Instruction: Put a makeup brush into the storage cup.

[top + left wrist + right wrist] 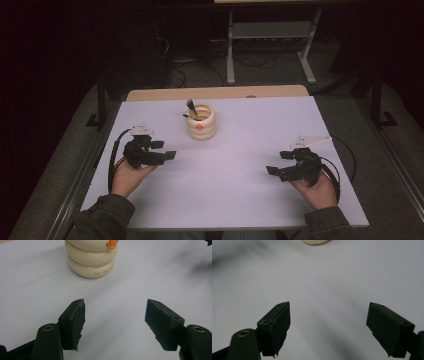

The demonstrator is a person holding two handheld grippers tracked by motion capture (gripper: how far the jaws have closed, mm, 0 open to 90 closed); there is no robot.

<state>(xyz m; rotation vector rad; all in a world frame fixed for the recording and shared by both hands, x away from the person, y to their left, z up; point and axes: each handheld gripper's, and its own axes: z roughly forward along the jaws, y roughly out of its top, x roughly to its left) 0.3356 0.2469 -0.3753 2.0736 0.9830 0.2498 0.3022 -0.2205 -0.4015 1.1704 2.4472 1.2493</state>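
Holder (202, 123): cream, built like three stacked rings, with a small orange mark on its front, standing upright on the white table (240, 200) near the far edge, a little left of centre. Contents: a dark brush-like tool (191, 107) leaning in the holder's open mouth, head poking above the rim toward the far left; what else lies inside cannot be made out from the high view. Left gripper (169, 150) held in the person's left hand (131, 175) near the left edge, jaws spread wide with nothing between them, aimed roughly toward the holder; the left gripper view shows the lower rings of the holder (91, 261) ahead of the jaws and well apart from them, small printed lettering on the bottom ring, too small to read. Right gripper (278, 162) held in the right hand (316, 190) near the right edge, jaws likewise spread and empty, pointing across the table; the right gripper view catches just the holder's base (315, 241) at the top. Bare white surface lies between both grippers.
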